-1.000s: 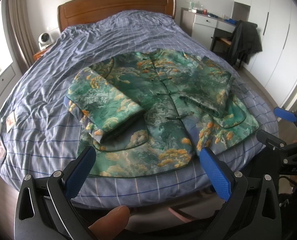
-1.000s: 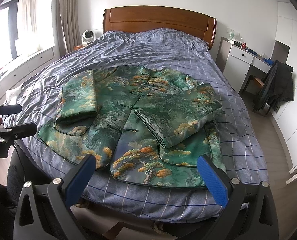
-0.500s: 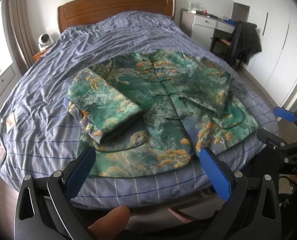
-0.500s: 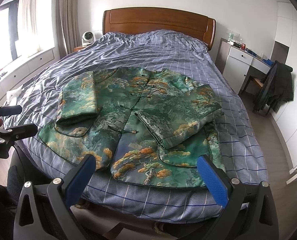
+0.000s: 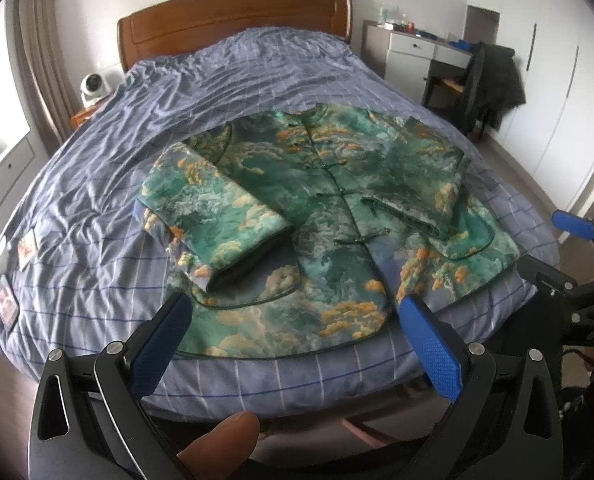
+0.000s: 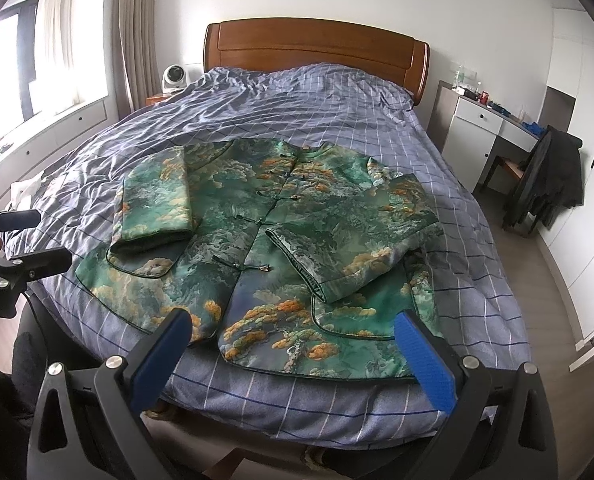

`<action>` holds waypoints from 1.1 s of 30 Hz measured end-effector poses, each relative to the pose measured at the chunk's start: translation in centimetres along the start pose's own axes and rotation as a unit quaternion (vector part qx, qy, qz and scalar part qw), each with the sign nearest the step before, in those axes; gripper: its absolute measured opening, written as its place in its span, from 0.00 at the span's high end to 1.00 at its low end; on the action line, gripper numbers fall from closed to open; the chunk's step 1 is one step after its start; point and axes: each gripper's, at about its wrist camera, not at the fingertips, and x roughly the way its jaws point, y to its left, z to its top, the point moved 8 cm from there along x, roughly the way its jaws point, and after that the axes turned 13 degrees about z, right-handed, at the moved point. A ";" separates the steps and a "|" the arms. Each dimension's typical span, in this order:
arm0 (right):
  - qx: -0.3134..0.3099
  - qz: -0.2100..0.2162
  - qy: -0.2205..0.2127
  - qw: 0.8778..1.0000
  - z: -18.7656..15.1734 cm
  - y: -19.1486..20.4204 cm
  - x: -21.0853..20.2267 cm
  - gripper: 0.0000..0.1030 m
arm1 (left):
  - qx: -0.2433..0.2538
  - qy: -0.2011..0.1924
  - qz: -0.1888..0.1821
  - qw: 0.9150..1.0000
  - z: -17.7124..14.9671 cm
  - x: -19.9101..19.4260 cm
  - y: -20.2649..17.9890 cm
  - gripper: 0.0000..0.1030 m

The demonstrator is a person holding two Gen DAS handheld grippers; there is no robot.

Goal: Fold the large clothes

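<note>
A green patterned jacket (image 5: 329, 208) with orange clouds lies flat, front up, on the bed near its foot; it also shows in the right wrist view (image 6: 273, 240). Both sleeves are folded in over the front: the left sleeve (image 5: 213, 220) and the right sleeve (image 6: 353, 232). My left gripper (image 5: 293, 320) is open and empty, just short of the hem. My right gripper (image 6: 293, 336) is open and empty, also just short of the hem. Each gripper shows at the edge of the other's view.
The bed has a blue checked cover (image 6: 297, 112) and a wooden headboard (image 6: 317, 52). A white desk (image 6: 489, 120) and a chair with a dark coat (image 6: 549, 176) stand at the right. A small fan (image 6: 173, 76) sits at the left of the headboard.
Both views have shifted only slightly; the jacket lies as before and both grippers stay open.
</note>
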 end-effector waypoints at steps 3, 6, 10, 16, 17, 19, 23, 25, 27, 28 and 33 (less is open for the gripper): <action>-0.001 0.001 0.004 1.000 0.0 -0.1 -0.1 0.00 | 0.000 0.000 0.005 1.000 0.0 0.1 0.3 0.00; -0.008 -0.003 -0.011 1.000 0.7 -0.7 -0.6 0.00 | 0.000 0.000 0.014 1.000 0.2 0.2 0.7 0.00; -0.043 0.023 -0.068 0.997 3.2 -1.7 -2.2 0.00 | 0.002 -0.005 0.036 0.999 0.3 0.4 1.2 0.00; -0.154 0.085 0.038 0.984 2.9 -3.1 5.5 0.00 | -0.001 -0.009 0.039 0.999 0.2 0.0 1.6 0.00; -0.170 0.080 0.060 0.980 2.3 -3.7 7.4 0.00 | -0.003 -0.008 0.042 0.999 0.1 -0.1 1.9 0.00; -0.196 0.075 0.091 0.973 1.4 -4.5 10.7 0.00 | -0.009 -0.004 0.047 0.999 0.0 -0.1 2.2 0.00; -0.254 0.073 0.126 0.956 0.5 -4.8 15.8 0.00 | -0.024 0.009 0.053 0.998 -0.3 0.2 3.2 0.00; -0.262 0.069 0.136 0.953 0.5 -5.3 17.7 0.01 | -0.030 0.015 0.051 0.998 -0.5 0.3 3.4 0.00; -0.254 0.064 0.141 0.955 0.5 -6.3 19.2 0.02 | -0.034 0.017 0.049 0.998 -0.6 0.3 3.5 0.00; -0.244 0.058 0.143 0.957 0.7 -7.1 19.8 0.02 | -0.036 0.019 0.047 0.998 -0.7 0.4 3.6 0.00; -0.165 0.098 0.167 0.967 0.6 -9.1 19.7 0.45 | -0.046 0.035 0.030 0.998 -1.0 1.0 3.4 0.01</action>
